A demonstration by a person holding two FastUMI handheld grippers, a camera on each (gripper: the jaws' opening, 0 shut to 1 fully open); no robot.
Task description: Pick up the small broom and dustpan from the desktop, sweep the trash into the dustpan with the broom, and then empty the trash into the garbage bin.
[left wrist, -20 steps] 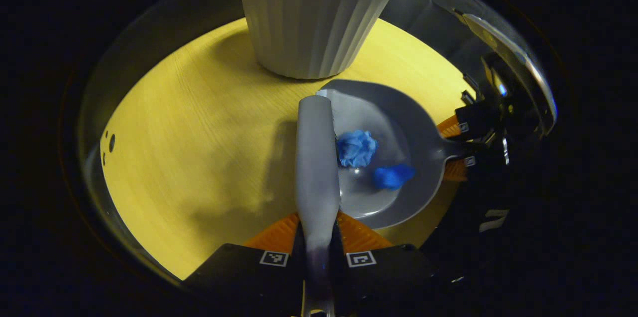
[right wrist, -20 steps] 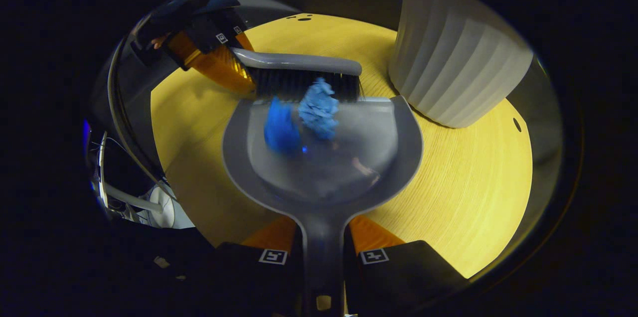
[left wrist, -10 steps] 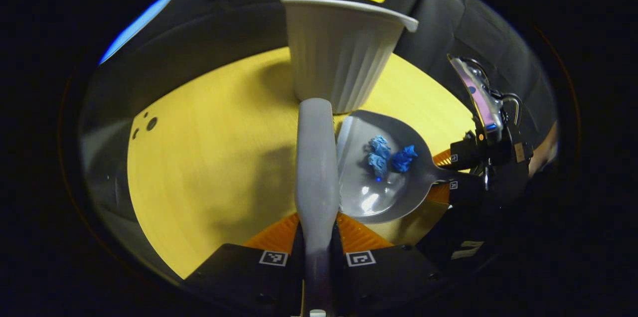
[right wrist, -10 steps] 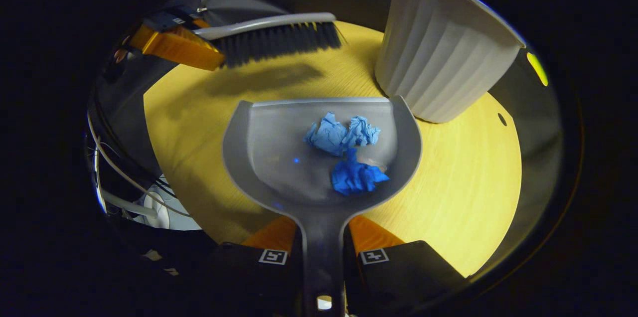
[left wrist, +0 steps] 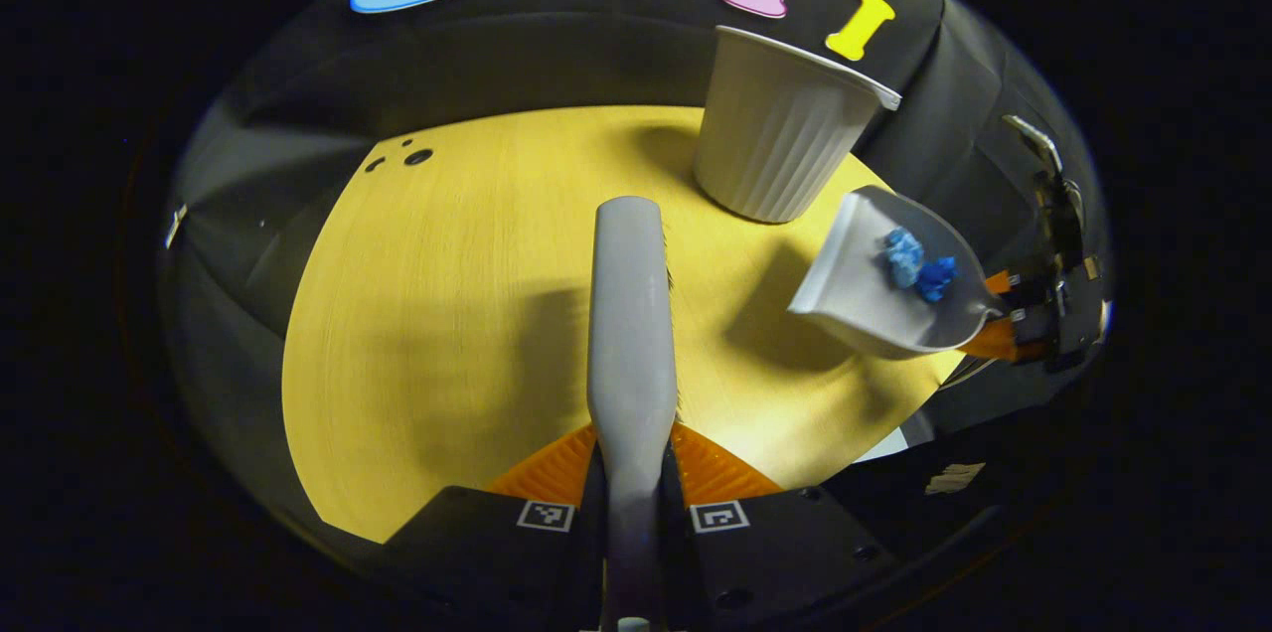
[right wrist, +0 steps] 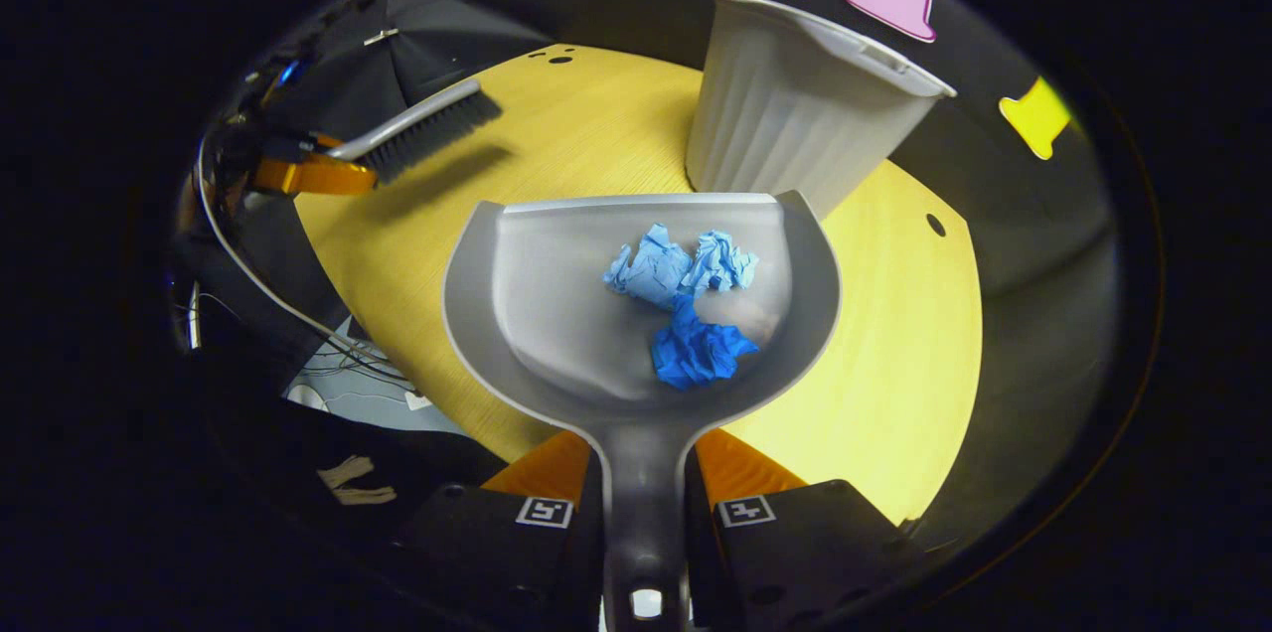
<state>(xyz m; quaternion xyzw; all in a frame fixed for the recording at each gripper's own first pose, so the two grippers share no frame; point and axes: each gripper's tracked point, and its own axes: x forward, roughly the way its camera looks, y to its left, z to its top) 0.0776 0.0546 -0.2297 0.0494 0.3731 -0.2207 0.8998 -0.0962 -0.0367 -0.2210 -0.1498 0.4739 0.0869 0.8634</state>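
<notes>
My right gripper (right wrist: pixel 644 478) is shut on the handle of the grey dustpan (right wrist: pixel 556 314), which hangs above the yellow round table (right wrist: pixel 894 354). In the pan lie crumpled blue paper balls (right wrist: pixel 686 289). The white ribbed garbage bin (right wrist: pixel 795 120) stands just beyond the pan's front lip. My left gripper (left wrist: pixel 631 468) is shut on the handle of the small grey broom (left wrist: pixel 628 314), held over the table. In the left gripper view the raised dustpan (left wrist: pixel 874 289) with blue paper (left wrist: pixel 919 264) hangs at right, beside the bin (left wrist: pixel 780 140). The broom (right wrist: pixel 422 125) shows far left in the right gripper view.
Black cloth walls close in behind the table. Small holes (left wrist: pixel 417 156) mark the tabletop near its far edge. Cables and a pale floor patch (right wrist: pixel 338 384) lie below the table's left edge in the right gripper view.
The dustpan has lifted off the table with the paper in it. The broom has drawn back and away from the pan. Both cameras now sit higher and farther from the bin.
</notes>
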